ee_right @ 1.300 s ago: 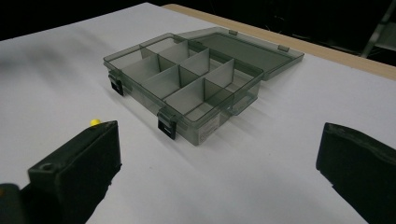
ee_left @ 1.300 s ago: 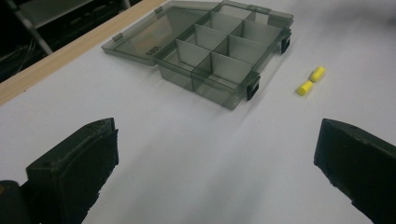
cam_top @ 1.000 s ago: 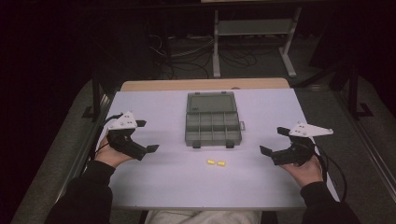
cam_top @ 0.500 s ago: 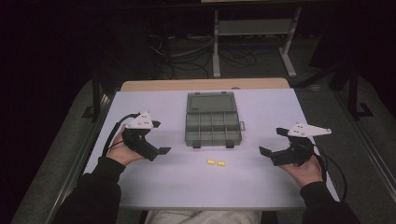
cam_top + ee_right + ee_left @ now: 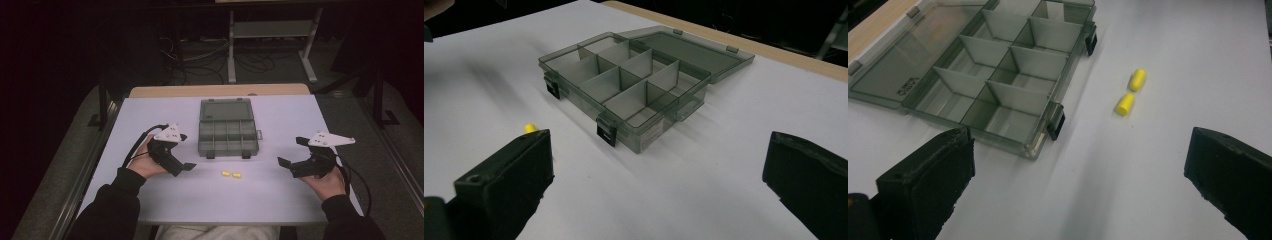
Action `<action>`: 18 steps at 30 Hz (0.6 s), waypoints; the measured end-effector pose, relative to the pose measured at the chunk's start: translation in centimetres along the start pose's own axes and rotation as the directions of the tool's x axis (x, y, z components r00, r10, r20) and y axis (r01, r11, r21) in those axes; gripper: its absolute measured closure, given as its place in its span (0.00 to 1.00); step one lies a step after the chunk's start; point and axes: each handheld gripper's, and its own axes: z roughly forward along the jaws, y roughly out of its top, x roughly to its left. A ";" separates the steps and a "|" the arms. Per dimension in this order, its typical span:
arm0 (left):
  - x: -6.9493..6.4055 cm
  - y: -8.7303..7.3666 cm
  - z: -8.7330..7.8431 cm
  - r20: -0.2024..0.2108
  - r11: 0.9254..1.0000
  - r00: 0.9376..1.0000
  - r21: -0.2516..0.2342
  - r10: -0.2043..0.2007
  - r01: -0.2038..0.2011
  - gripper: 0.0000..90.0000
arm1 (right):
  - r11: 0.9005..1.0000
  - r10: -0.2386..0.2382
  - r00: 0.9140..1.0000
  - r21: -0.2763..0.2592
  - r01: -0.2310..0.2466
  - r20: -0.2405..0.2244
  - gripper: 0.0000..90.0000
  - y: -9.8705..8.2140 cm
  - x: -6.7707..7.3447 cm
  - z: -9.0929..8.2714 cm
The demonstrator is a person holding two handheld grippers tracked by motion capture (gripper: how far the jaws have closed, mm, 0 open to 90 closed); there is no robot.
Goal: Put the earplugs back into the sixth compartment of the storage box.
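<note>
the left gripper (image 5: 181,151) sits at about nine o'clock in the high view, held in the person's left hand (image 5: 145,162), its jaws spread wide and pointing toward four o'clock. the right gripper (image 5: 292,152) sits at about three o'clock in the right hand (image 5: 327,180), jaws likewise wide apart and pointing toward ten o'clock. both dark-sleeved forearms come up from six o'clock, and each gripper's own view shows its two black jaws far apart with nothing between them.
</note>
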 end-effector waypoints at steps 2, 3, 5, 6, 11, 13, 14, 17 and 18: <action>-0.1 0.2 0.3 0.007 1.000 1.000 0.004 0.006 -0.006 0.00 | 1.000 0.001 1.000 0.000 -0.001 0.000 0.00 0.0 0.0 0.0; -0.3 0.5 0.6 0.013 1.000 1.000 0.007 0.014 -0.014 0.00 | 1.000 0.000 1.000 0.001 0.000 0.000 0.00 0.0 0.0 0.0; -0.4 0.6 0.9 0.019 1.000 1.000 0.010 0.020 -0.020 0.00 | 1.000 -0.001 1.000 0.003 0.001 -0.001 0.00 0.0 0.1 0.0; -0.5 0.7 1.0 0.021 1.000 1.000 0.012 0.022 -0.023 0.00 | 1.000 0.000 1.000 0.005 0.000 -0.001 0.00 0.0 0.1 0.0; -0.8 1.0 2.0 0.037 0.999 0.999 0.033 0.036 -0.037 0.00 | 1.000 -0.003 1.000 0.014 0.003 -0.003 0.00 0.0 0.1 0.1; -1.0 1.1 2.4 0.045 0.998 0.998 0.040 0.040 -0.042 0.00 | 1.000 -0.006 1.000 0.012 0.006 -0.004 0.00 0.0 0.1 0.2; -1.0 1.1 2.4 0.045 0.998 0.998 0.040 0.040 -0.042 0.00 | 1.000 -0.006 1.000 0.012 0.006 -0.005 0.00 0.0 0.1 0.2; -1.3 1.5 3.1 0.060 0.997 0.997 0.045 0.052 -0.055 0.00 | 1.000 -0.008 1.000 0.016 0.009 -0.005 0.00 0.0 0.2 0.2; -1.3 1.5 3.1 0.060 0.997 0.997 0.045 0.052 -0.055 0.00 | 1.000 -0.010 1.000 0.016 0.010 -0.006 0.00 0.0 0.2 0.3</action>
